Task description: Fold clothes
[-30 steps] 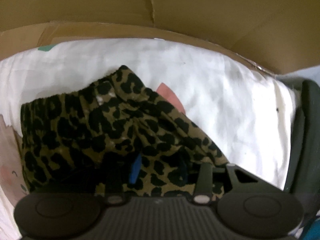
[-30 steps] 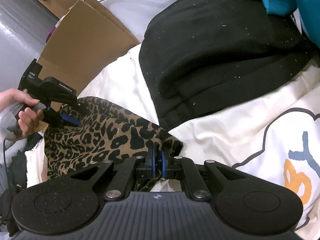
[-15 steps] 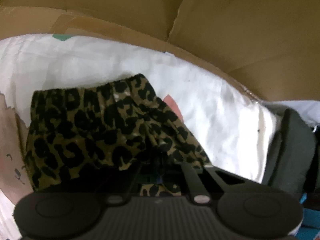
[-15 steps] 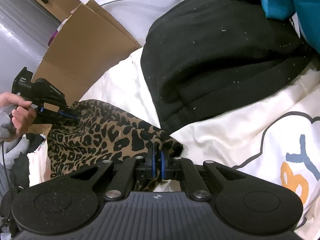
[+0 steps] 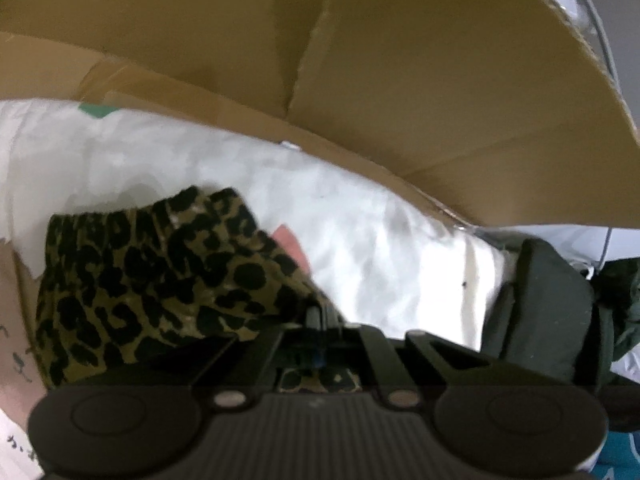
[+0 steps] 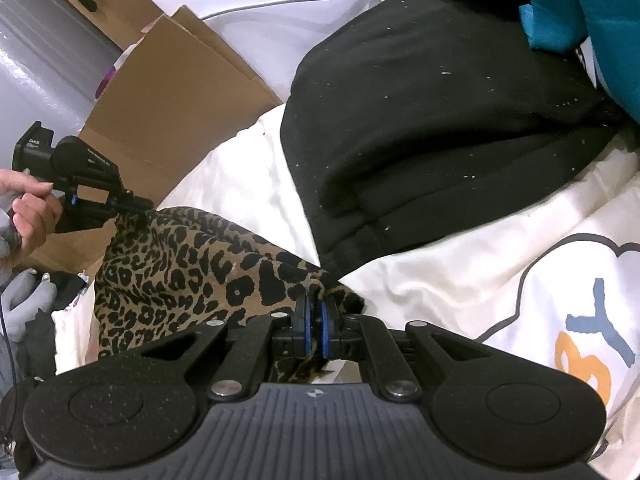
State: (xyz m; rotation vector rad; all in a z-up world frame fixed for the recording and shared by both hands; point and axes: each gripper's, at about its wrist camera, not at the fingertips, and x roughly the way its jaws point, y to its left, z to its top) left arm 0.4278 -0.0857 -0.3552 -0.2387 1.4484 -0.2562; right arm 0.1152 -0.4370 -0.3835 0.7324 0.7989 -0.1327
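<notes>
Now, with the left claw point(image 6: 136, 205) and the right claw point(image 6: 315, 320) each clamped on a corner of the leopard-print garment point(image 6: 180, 272) above the white bedding point(image 6: 240, 184), lift both evenly — keep the edge taut — before folding it over.

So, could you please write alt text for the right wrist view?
The right gripper is shut on a corner of the leopard-print garment, which lies on a white sheet. At far left a hand holds the left gripper, clamped on its other edge; a black garment lies behind.
</notes>
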